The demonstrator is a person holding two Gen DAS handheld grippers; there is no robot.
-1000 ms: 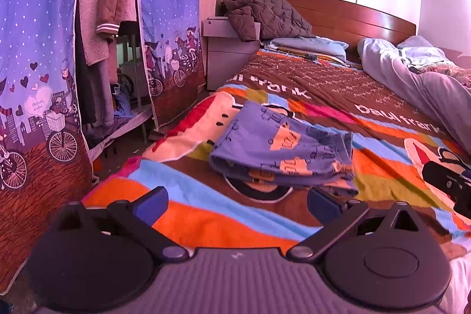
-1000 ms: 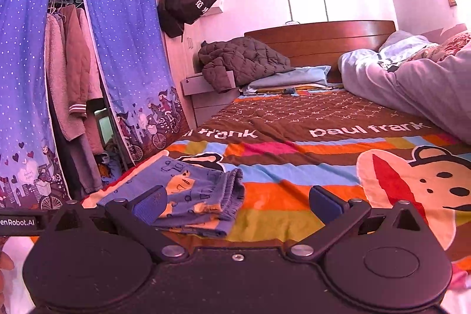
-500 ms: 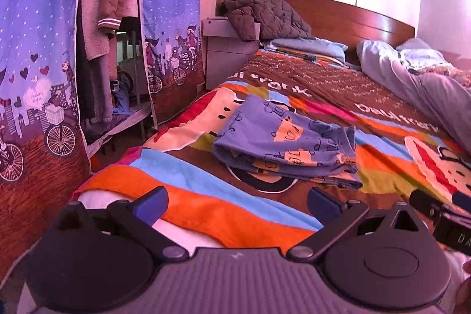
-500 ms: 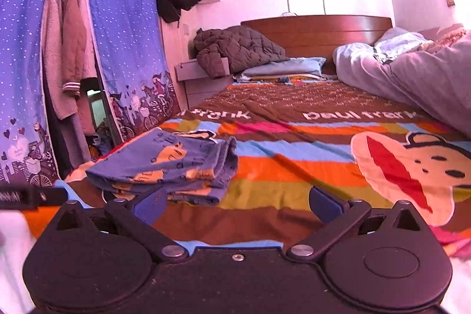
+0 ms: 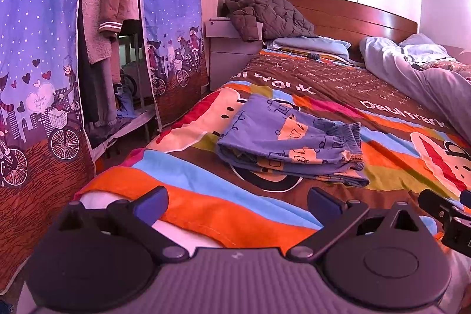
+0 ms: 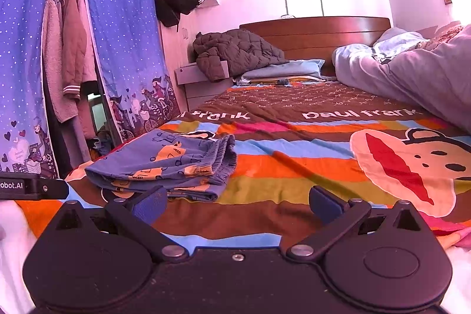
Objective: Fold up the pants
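Small blue pants (image 5: pixel 290 141) with orange patches lie folded in a flat stack on the striped bedspread (image 5: pixel 206 196), near the bed's left edge. They also show in the right wrist view (image 6: pixel 164 161). My left gripper (image 5: pixel 237 203) is open and empty, near the foot of the bed, short of the pants. My right gripper (image 6: pixel 237 203) is open and empty, with the pants just beyond its left finger. The right gripper's body (image 5: pixel 444 214) shows at the right edge of the left wrist view.
A blue curtained wardrobe (image 5: pixel 44 49) with hanging coats stands left of the bed. A nightstand (image 5: pixel 232 52) with a brown jacket (image 5: pixel 265 13) is by the wooden headboard (image 6: pixel 318 34). A lilac duvet (image 6: pixel 412 78) is heaped at the far right.
Both grippers have drawn back from the pants toward the foot of the bed. The pants lie still, folded.
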